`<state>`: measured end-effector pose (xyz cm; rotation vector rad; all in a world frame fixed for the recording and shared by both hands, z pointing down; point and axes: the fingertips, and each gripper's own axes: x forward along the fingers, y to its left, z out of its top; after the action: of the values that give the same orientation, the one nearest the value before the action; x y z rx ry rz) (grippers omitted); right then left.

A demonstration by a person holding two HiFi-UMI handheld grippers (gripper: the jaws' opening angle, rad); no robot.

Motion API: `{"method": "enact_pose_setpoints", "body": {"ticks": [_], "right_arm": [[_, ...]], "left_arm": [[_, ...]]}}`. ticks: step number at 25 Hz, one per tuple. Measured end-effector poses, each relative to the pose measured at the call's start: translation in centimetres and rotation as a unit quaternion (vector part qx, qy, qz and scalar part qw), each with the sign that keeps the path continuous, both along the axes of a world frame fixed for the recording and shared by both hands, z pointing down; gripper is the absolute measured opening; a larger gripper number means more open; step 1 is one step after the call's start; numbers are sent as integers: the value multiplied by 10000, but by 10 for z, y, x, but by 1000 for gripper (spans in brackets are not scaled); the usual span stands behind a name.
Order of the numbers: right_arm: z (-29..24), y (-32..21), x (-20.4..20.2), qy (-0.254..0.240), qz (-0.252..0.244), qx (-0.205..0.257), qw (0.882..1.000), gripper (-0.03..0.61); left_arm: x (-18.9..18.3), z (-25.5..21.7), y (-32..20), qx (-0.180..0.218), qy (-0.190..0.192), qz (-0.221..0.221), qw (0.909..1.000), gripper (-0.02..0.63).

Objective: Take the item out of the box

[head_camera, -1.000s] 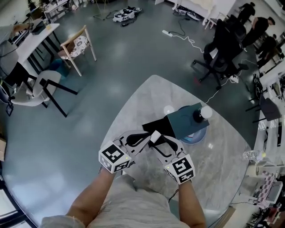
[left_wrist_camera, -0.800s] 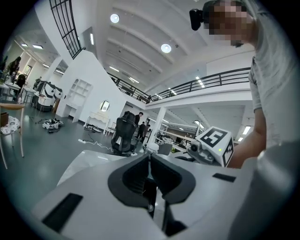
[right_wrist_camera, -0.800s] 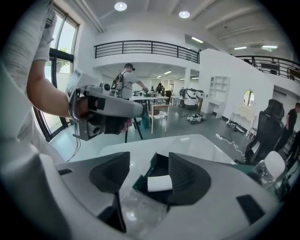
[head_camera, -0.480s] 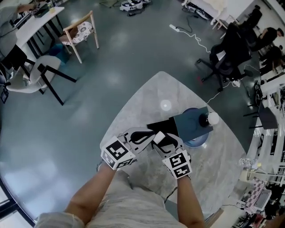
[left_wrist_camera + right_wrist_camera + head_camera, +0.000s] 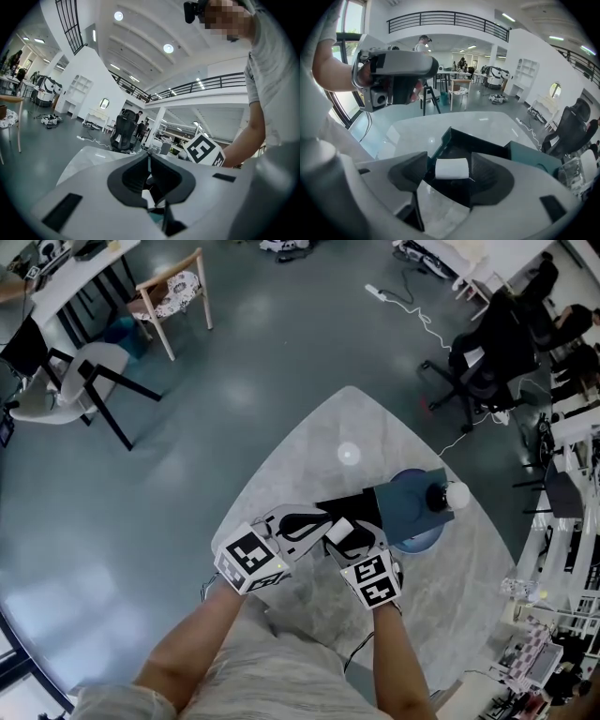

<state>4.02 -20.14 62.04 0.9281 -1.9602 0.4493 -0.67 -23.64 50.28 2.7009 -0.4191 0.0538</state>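
On the marble table (image 5: 309, 465) a black box (image 5: 354, 505) lies open, its teal lid (image 5: 408, 501) off to the right. A small white rectangular item (image 5: 451, 169) sits over the near edge of the box (image 5: 473, 143). My right gripper (image 5: 450, 161) points steeply down and is open. Its jaws have just been opening and straddle the item (image 5: 339, 529) with a thin gap on each side. My left gripper (image 5: 323, 519) hovers level just left of it. In the left gripper view its fingertips (image 5: 149, 161) meet, and nothing shows between them.
A blue bowl (image 5: 422, 540) and a white ball-shaped object (image 5: 457, 493) sit under and beside the lid. A clear bottle (image 5: 525, 589) stands at the table's right edge. Chairs (image 5: 173, 296), an office chair (image 5: 483, 357) and floor cables ring the table.
My right gripper has sunk toward the box and tipped further down, with its jaws spread wider around the white item. My left gripper has dropped slightly.
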Motion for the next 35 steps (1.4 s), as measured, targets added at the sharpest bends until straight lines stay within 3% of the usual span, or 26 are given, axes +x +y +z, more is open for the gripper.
{"method": "enact_pose_setpoints", "body": {"ticks": [13, 30, 35], "right_arm": [[30, 2, 10, 519, -102, -582, 9969, 298], [46, -1, 10, 516, 67, -948, 9941, 298], [42, -5, 13, 462, 191, -811, 9954, 298]], "left_arm": [[-5, 7, -1, -121, 4, -18, 9999, 26], [-2, 5, -2, -129, 15, -58, 9999, 27], [-1, 2, -2, -96, -3, -48, 9999, 26]]}}
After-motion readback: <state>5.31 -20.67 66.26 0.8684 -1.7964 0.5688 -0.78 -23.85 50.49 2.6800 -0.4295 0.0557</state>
